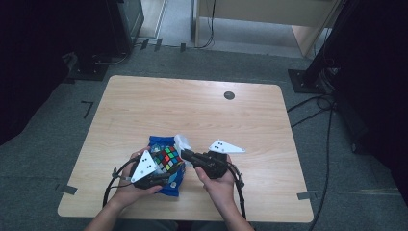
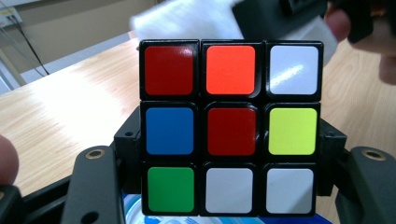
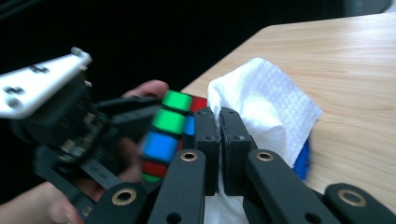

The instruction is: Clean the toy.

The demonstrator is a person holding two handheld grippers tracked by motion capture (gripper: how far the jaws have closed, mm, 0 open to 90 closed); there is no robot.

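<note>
- At the desk's (image 1: 144, 96) six o'clock edge, the left gripper (image 1: 161, 175) has its fingers clamped on the sides of the puzzle cube (image 1: 168, 159), presenting one face, probably for wiping.
- Under the cube lies a blue packet (image 1: 156, 142).
- At the cube's three o'clock, the right gripper (image 1: 187, 155) has its fingers (image 3: 208, 135) pinching a white tissue (image 3: 271, 107), apparently just drawn from the packet.

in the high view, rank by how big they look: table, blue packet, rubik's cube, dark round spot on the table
1. table
2. blue packet
3. rubik's cube
4. dark round spot

The packet is partly hidden under the cube and left gripper, yet looks bigger.
</note>
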